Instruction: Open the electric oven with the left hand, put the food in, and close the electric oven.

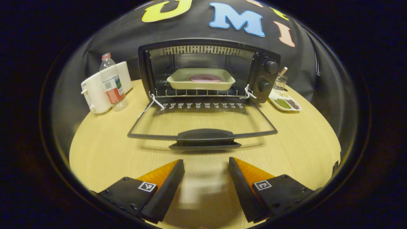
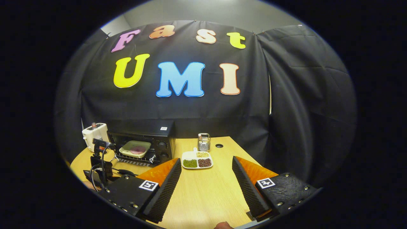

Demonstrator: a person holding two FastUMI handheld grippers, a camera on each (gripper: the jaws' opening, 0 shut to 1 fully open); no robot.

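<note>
— Fingers first: how is the left gripper (image 1: pixel 206 178) sitting?

— Its two fingers are standing wide apart at the bottom of the left gripper view, gripping nothing, hovering over bare wooden table (image 1: pixel 105 152). Nothing is lying between them but tabletop.

— And the oven relative to it?

— Just ahead of the fingertips the door handle (image 1: pixel 205 139) is facing the gap almost squarely, apart from both fingers. The glass door (image 1: pixel 203 119) is lying folded down flat toward the gripper, so the electric oven (image 1: pixel 208 71) is standing open behind it. Farther in, a pale baking dish (image 1: pixel 201 78) is resting on the wire rack (image 1: pixel 197 93), with a pink round of food (image 1: pixel 205 78) lying in it.

— Anything flanking the oven?

— A water bottle (image 1: pixel 112 82) is standing in front of a white appliance (image 1: pixel 95 92) on one side; on the knob side a divided plate of beans (image 1: pixel 284 102) is lying on the table, a small holder (image 1: pixel 280 82) just behind it.

— What is the right gripper (image 2: pixel 206 178) doing?

— Also spread wide and holding nothing, hanging over the table well away from the oven (image 2: pixel 141 143). In the right gripper view the oven is sitting far off beyond one finger, door down, dish (image 2: pixel 135 149) inside. The left gripper is showing there too, in front of the door, though its fingers are too small to judge.
</note>
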